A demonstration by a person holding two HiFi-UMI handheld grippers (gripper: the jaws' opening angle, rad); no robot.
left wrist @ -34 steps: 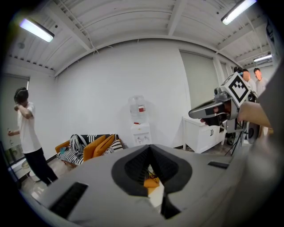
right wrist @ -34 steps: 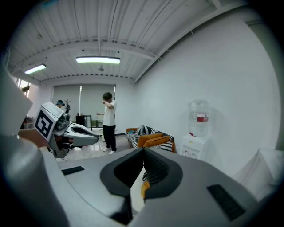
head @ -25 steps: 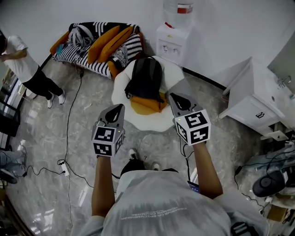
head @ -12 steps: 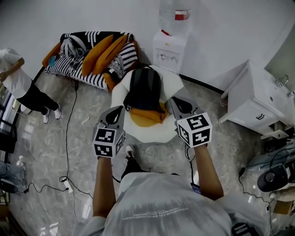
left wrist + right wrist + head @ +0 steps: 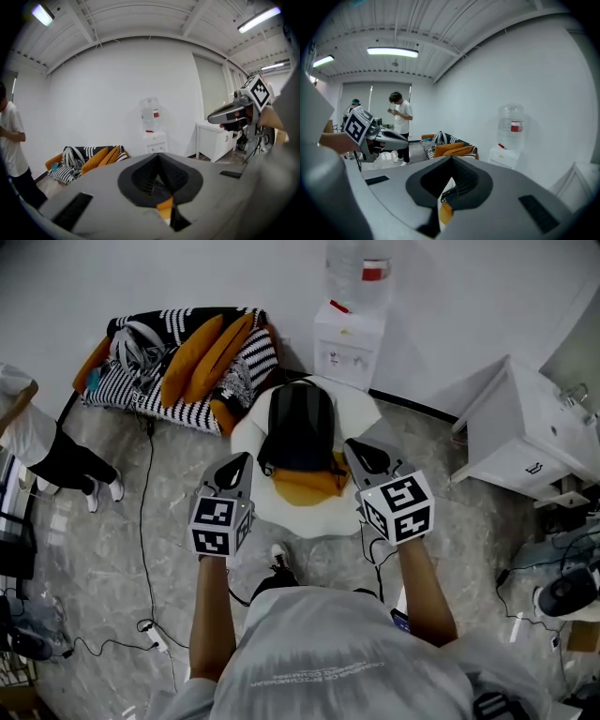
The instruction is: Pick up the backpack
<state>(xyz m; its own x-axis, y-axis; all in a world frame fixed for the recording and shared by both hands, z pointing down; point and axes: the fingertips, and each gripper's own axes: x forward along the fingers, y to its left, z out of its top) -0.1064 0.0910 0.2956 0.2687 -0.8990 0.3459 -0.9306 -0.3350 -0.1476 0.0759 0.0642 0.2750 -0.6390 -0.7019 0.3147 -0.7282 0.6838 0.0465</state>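
- Backpack (image 5: pixel 298 427) sits in the upper middle of the head view, lying on a white floor cushion (image 5: pixel 246 432) just ahead of us.
- Our left gripper (image 5: pixel 245 459) and right gripper (image 5: pixel 351 445) are both clenched tight on nothing, one near each lower corner of the bag.
- Risk as we see it: go in without opening up and closed jaws would just shove the bag around.
- Pinching loose fabric instead of a strap could let it sag and slip out.
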